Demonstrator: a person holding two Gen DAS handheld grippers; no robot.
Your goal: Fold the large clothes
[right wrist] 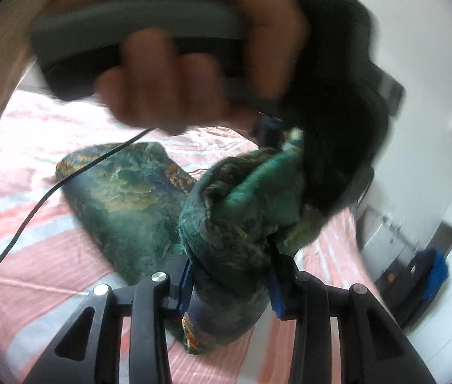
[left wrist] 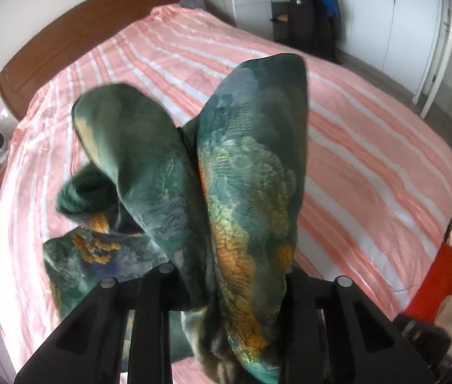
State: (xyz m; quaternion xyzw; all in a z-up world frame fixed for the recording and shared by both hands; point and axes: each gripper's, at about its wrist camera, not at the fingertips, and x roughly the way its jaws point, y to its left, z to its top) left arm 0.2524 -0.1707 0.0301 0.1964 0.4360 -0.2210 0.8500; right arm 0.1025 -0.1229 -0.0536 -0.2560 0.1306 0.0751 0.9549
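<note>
A dark green garment (left wrist: 251,166) with orange and yellow print rises in two bunched folds from between the fingers of my left gripper (left wrist: 226,275), which is shut on it. Part of it trails down onto the pink-and-white striped bed (left wrist: 370,160). In the right wrist view, my right gripper (right wrist: 230,284) is shut on a thick roll of the same garment (right wrist: 123,198) between its blue pads (right wrist: 186,284). More of the fabric lies on the bed (right wrist: 34,256) behind. Just above, blurred, a hand (right wrist: 178,80) holds the left gripper's grey handle (right wrist: 130,25), with green fabric hanging from it.
A brown headboard (left wrist: 66,41) stands at the far left of the bed. Beyond the bed are a white cabinet (left wrist: 251,3), dark and blue clothes (left wrist: 312,16) draped over something, and white wardrobe doors (left wrist: 402,16). A red cloth (left wrist: 437,288) shows at right. A black cable (right wrist: 24,220) hangs over the bed.
</note>
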